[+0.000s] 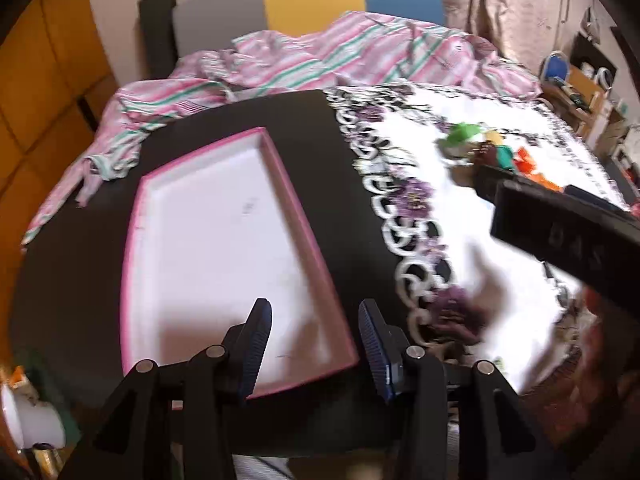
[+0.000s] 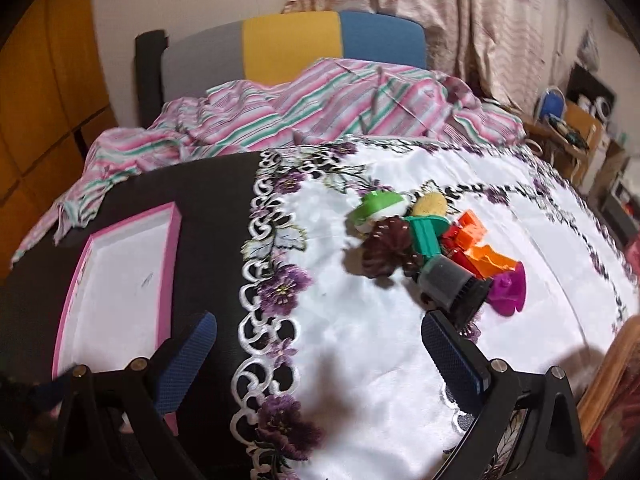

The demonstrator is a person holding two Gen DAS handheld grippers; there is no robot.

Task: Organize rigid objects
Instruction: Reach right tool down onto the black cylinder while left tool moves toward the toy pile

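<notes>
A white tray with a pink rim point(image 1: 216, 240) lies on the black tabletop; it shows at the left of the right wrist view too, as the tray point(image 2: 120, 280). My left gripper point(image 1: 314, 306) hovers open over the tray's near right corner, nothing between its fingers. A heap of small toys point(image 2: 432, 248) sits on the white embroidered cloth: a green and white bowl point(image 2: 380, 206), a yellow piece point(image 2: 430, 204), a dark brown ribbed piece point(image 2: 386, 252), a teal piece point(image 2: 428, 236), orange pieces point(image 2: 480, 248), a grey cylinder point(image 2: 448, 276) and a magenta piece point(image 2: 510, 288). My right gripper point(image 2: 318, 320) stands wide open and empty, short of the heap.
The white cloth with purple flowers point(image 2: 360, 360) covers the table's right part. A pink and green striped fabric point(image 1: 280, 64) is bunched along the far edge, before a grey, yellow and blue chair back point(image 2: 296, 44). A white mug point(image 1: 32, 420) stands at the lower left. Cluttered shelves point(image 2: 580, 128) stand far right.
</notes>
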